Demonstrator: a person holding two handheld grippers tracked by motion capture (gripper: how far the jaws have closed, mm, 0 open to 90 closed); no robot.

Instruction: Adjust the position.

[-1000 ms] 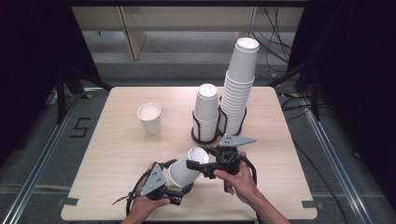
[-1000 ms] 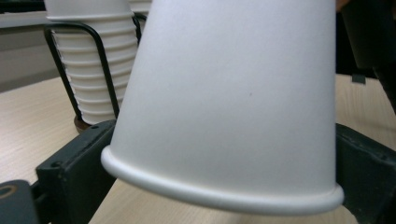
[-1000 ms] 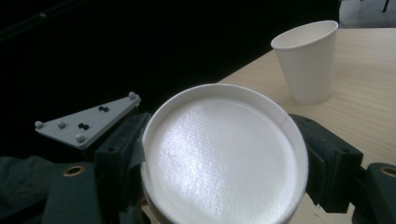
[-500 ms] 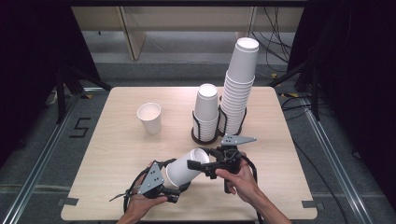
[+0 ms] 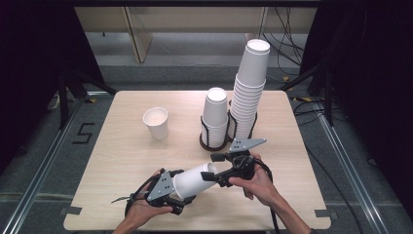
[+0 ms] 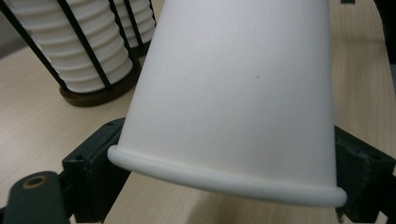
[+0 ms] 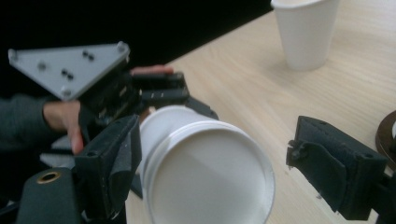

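Lying clamped in left tool [image 5: 187, 187]: paper cup [image 5: 195, 179].

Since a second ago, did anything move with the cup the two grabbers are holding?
Hardly anything. The left gripper stays shut on the tilted white paper cup, which shifted very slightly toward the person. The right gripper stays open around its end. The upright white paper cup and the two cup stacks stayed put.

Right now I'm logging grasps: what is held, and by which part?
The left gripper holds the paper cup by its body. The right gripper straddles its base end, jaws apart.
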